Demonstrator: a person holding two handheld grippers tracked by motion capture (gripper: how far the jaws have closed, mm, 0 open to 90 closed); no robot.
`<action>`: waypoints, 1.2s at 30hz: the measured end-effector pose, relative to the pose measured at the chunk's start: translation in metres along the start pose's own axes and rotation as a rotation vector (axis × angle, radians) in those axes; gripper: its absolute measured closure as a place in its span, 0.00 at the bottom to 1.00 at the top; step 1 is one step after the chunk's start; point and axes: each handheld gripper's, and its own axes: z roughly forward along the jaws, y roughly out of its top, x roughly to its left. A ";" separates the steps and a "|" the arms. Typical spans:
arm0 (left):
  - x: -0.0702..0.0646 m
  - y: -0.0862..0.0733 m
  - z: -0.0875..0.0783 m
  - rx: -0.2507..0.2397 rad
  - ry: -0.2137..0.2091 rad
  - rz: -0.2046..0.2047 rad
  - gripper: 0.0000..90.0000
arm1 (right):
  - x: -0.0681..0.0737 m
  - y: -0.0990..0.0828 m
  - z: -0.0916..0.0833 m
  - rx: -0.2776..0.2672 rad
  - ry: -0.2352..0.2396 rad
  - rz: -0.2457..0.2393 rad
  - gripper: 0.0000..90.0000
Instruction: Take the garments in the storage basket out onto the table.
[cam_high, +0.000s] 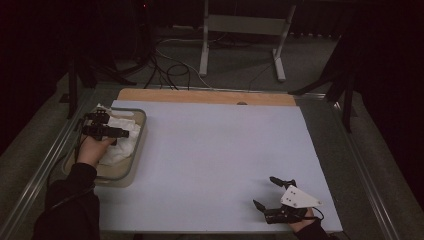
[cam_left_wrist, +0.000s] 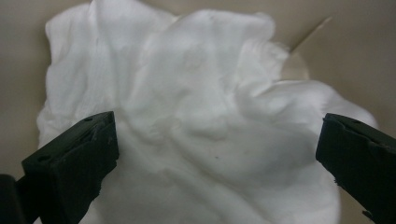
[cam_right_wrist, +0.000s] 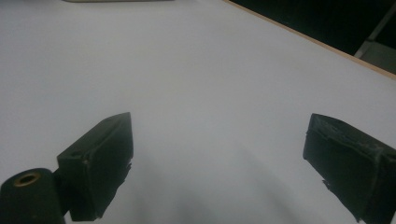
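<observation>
Pale blue table (cam_high: 215, 160), beige tray (cam_high: 127, 172) at left edge

Setting: a lab recording bench in a dark room, not a home or shop.

A table (cam_high: 210, 150) with a plain pale blue top, its wooden edge (cam_high: 205, 96) bare along the far side, sits in a metal frame (cam_high: 45, 165). Beyond the table, black cables (cam_high: 165, 70) lie loose on a grey carpeted floor, beside the legs of a white metal stand (cam_high: 240, 30). Dark stand legs (cam_high: 345, 85) rise at the table's far right and far left corners. Surroundings beyond the floor are black. On the table's left edge is a beige tray (cam_high: 131, 160).
</observation>
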 end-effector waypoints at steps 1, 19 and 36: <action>0.000 0.000 0.002 0.017 0.006 0.000 0.00 | 0.000 0.000 0.000 -0.002 -0.003 0.000 0.10; -0.008 -0.002 0.028 0.155 0.107 0.035 0.00 | 0.000 0.000 0.002 0.003 0.009 -0.001 0.10; -0.018 -0.004 0.016 0.210 0.054 0.124 0.54 | 0.001 0.000 0.002 0.011 0.009 -0.003 0.10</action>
